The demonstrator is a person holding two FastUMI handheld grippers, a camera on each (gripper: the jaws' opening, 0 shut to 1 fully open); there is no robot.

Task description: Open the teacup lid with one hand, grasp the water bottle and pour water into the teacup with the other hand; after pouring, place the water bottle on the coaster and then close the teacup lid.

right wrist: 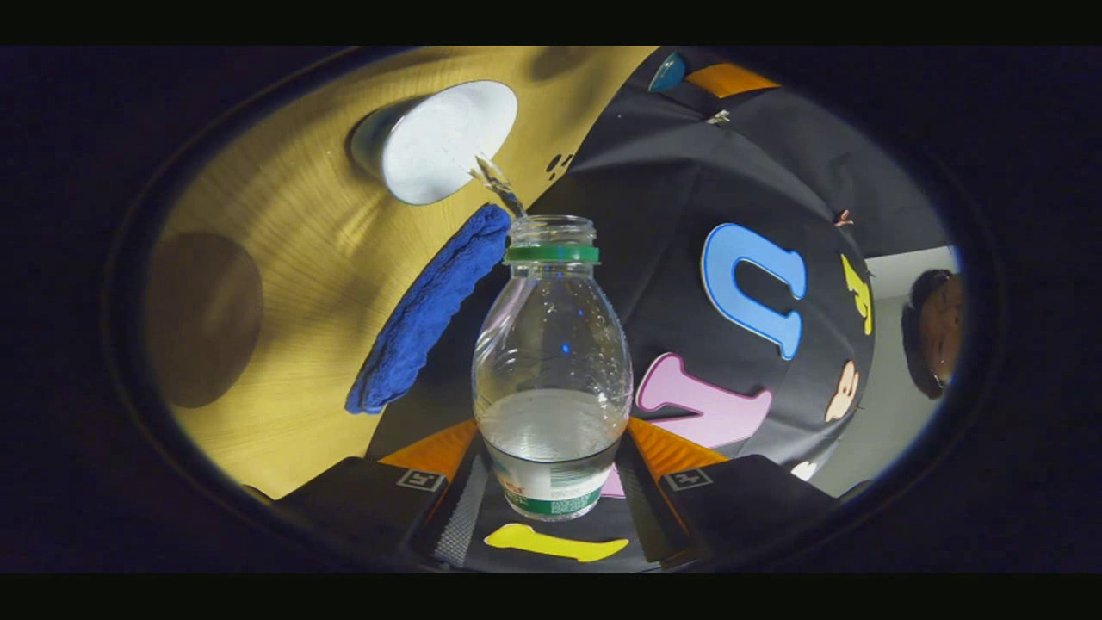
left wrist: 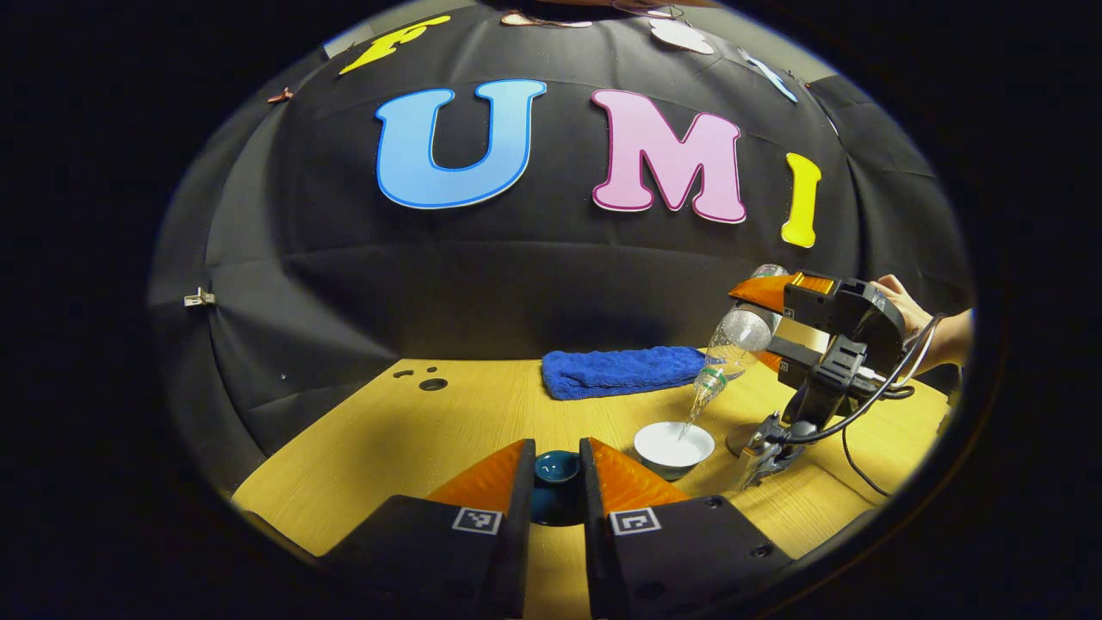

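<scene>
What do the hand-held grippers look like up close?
The left hand-held gripper has a chunky black body, and each side carries a small square black-and-white marker. The right hand-held gripper has the same markers. Seen from the left gripper view, it is a black block with black cables looping off it.

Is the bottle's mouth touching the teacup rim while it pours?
Apart. The left gripper view shows the water bottle tilted above the teacup, with a thin stream crossing the gap between them.
</scene>
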